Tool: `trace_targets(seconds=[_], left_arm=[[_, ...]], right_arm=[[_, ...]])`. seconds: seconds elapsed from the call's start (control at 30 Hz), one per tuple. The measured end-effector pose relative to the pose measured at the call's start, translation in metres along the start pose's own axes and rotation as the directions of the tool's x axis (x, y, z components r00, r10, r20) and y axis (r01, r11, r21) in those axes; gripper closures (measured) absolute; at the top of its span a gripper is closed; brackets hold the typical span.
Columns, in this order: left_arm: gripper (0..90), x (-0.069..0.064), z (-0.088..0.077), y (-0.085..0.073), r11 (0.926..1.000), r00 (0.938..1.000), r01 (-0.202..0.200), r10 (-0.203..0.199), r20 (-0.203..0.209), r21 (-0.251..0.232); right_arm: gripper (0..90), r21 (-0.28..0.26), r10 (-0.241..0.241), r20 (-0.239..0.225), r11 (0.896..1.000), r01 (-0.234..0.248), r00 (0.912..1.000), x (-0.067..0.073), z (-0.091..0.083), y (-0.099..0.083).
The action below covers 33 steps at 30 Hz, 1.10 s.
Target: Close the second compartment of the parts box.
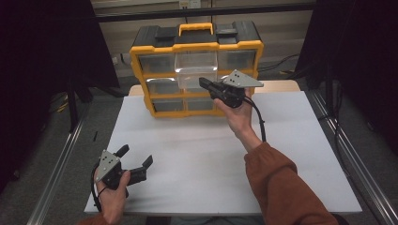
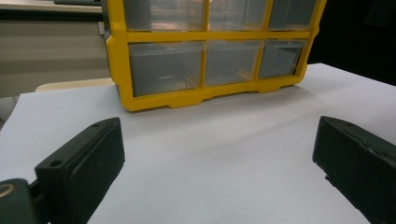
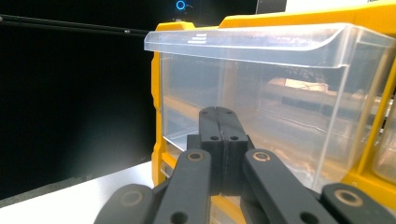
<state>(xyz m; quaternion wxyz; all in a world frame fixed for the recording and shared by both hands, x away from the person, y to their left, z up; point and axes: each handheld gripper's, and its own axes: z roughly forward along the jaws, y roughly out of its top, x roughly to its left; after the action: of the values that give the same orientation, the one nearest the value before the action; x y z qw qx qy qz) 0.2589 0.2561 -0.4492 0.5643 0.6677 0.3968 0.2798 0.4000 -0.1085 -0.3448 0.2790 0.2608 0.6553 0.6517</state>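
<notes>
At the near left of the white table top (image 1: 202, 154), the left gripper (image 1: 137, 161) is held low in the person's left hand (image 1: 112, 197), its grey three-cornered plate (image 1: 108, 161) turned upward. Its two black jaws are spread wide apart and nothing is held between them; in the left gripper view, bare white surface is seen between the jaws, and the yellow-framed organiser is faced from well back. At the far middle of the table, a yellow and black plastic drawer organiser (image 1: 195, 47) with clear compartments and a yellow carry handle (image 1: 195, 28) is stood upright. From its upper middle slot, a clear plastic drawer (image 1: 196, 70) is seen pulled partly outward, towards the person. To the right of that drawer, the right gripper (image 1: 204, 84) is raised in the person's right hand (image 1: 239, 117), above an orange-brown sleeve (image 1: 286, 187), with its tips pointed left at the drawer's front. In the right gripper view, its jaws are seen pressed flat together with nothing between them, just before the clear front wall (image 3: 280, 107) of the drawer; whether the tips touch it cannot be told.
</notes>
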Motion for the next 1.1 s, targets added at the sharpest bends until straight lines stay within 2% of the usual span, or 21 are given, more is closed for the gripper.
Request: trace_targets(seconds=[0.07, 0.1, 0.17, 0.43, 0.67, 0.77, 0.83, 1.1], left_arm=[[2.4, 0.0007, -0.0009, 0.0001, 0.9999, 0.9999, -0.011, 0.011, -0.009, 0.009], [2.4, 0.0015, -0.0007, 0.0001, 0.9998, 0.9999, -0.015, 0.015, 0.004, 0.012], [2.4, 0.0002, -0.0002, -0.0001, 1.0000, 1.0000, 0.000, 0.000, 0.000, 0.004], [2.4, 0.0013, -0.0008, 0.0002, 0.9998, 0.9999, -0.016, 0.016, 0.001, 0.014], [2.4, -0.0002, -0.0001, -0.0001, 1.0000, 1.0000, 0.007, -0.007, 0.001, -0.001], [2.4, 0.0009, -0.0010, 0.0002, 0.9999, 0.9999, -0.011, 0.011, -0.006, 0.008], [2.4, -0.0005, 0.0000, 0.0000, 0.9999, 1.0000, 0.009, -0.009, -0.004, -0.007], [2.4, 0.0000, -0.0005, 0.0000, 1.0000, 1.0000, 0.001, -0.001, -0.005, -0.001]], right_arm=[[90.0, 0.003, 0.001, 0.002, 1.000, -0.001, 1.0000, 0.0000, 0.0005, 0.0002], [90.0, 0.004, -0.001, 0.004, 1.000, 0.001, 1.0000, 0.0000, 0.0008, 0.0003], [90.0, 0.006, -0.005, 0.003, 1.000, 0.005, 1.0000, -0.0004, 0.0013, 0.0006], [90.0, 0.010, -0.005, 0.009, 1.000, 0.005, 0.9999, -0.0019, 0.0037, 0.0014], [90.0, 0.011, -0.006, 0.012, 1.000, 0.006, 0.9999, -0.0026, 0.0058, 0.0010], [90.0, 0.014, -0.008, 0.016, 1.000, 0.008, 0.9998, -0.0028, 0.0071, 0.0013], [90.0, 0.015, -0.010, 0.018, 1.000, 0.010, 0.9998, -0.0031, 0.0076, 0.0014], [90.0, 0.015, -0.008, 0.026, 1.000, 0.007, 0.9996, -0.0048, 0.0087, 0.0002]])
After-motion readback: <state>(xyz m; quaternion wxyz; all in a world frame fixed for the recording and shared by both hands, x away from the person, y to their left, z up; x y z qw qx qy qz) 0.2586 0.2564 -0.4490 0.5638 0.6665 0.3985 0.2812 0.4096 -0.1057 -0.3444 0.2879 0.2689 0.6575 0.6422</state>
